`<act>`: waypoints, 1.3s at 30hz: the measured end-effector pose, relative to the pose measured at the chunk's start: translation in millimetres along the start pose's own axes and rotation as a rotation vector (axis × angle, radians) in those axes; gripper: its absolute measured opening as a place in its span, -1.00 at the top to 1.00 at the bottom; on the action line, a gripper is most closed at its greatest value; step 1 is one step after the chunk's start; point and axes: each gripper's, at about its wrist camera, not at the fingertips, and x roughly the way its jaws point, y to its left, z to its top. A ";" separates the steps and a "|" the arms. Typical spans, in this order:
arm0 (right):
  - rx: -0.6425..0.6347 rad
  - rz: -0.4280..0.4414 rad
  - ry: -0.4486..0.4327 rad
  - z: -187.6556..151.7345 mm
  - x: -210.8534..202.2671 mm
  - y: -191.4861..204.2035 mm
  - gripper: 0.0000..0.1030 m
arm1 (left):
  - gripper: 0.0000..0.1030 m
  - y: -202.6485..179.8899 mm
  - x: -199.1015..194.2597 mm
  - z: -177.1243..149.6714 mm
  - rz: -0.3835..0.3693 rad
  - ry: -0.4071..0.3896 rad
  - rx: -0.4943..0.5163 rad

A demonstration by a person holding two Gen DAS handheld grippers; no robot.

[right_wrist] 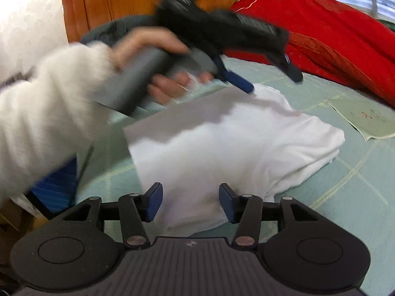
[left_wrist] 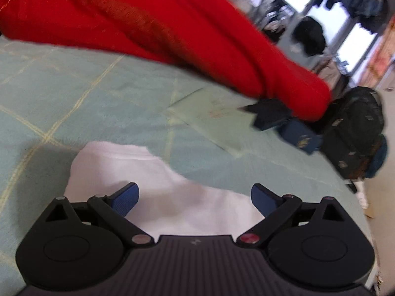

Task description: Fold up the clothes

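A: Folded white shirt (right_wrist: 222,143) flat on the green bedspread (right_wrist: 345,185), right ahead of the right gripper (right_wrist: 190,203), near edge lying between the two blue pads (right_wrist: 154,203).

B: Clamped on it?

A: No. Jaws a good way apart, nothing pinched; cloth merely under and between the fingertips. Cannot tell whether the pads touch the fabric.

B: And from the other side?

A: Same white shirt (left_wrist: 153,185) just in front of the left gripper (left_wrist: 195,198), a corner reaching forward and left past the tips. Jaws spread wide, wider than the right pair, holding nothing.

B: Seen from the right camera too?

A: Yes, blurred: left gripper (right_wrist: 274,81) beyond the far edge of the shirt, tilted downward, gripped by a hand (right_wrist: 158,66) in a cream sleeve (right_wrist: 49,113). One blue finger (right_wrist: 239,82) close over the far corner; contact not clear through the blur.

B: Further out?

A: Red blanket (left_wrist: 160,29) heaped across the bed, well ahead of both tools. Pale green pillowcase or sheet of paper (left_wrist: 209,116), hard to say which, flat ahead and to the right. Wooden headboard (right_wrist: 118,2) behind the hand. Off the bed's right edge, a dark backpack (left_wrist: 353,133) on the floor.
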 end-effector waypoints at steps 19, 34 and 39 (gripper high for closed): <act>0.198 -0.168 -0.031 -44.6 -111.3 -15.8 -0.62 | -0.86 -113.3 -45.4 -109.3 -0.066 0.042 0.217; 0.345 -0.212 -0.061 -89.3 -155.8 -17.1 -0.83 | -0.92 -140.8 -92.2 -166.2 0.052 -0.115 0.295; 0.375 -0.200 -0.053 -92.7 -156.6 -14.5 -0.86 | -0.91 -125.8 -95.2 -195.5 0.125 -0.046 0.263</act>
